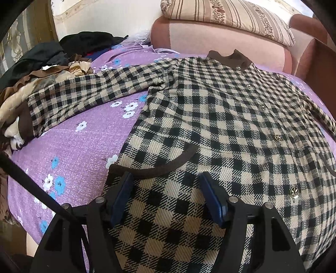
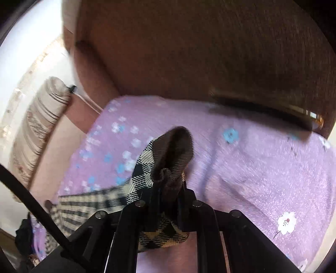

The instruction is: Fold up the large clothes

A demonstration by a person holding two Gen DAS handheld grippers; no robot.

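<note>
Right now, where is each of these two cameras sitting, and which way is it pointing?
Left wrist: rides on the left gripper, looking down its open blue fingers across the checked coat on the purple bedsheet towards the striped pillow.
Right wrist: rides on the right gripper, shut on the coat's brown cuff, facing a brown wooden panel.
Shared: coat, bedsheet, pillow.

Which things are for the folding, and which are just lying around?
For the folding:
checked coat
its sleeve cuff
left hand-held gripper
right hand-held gripper

Just lying around:
pile of clothes
striped pillow
flowery purple sheet
</note>
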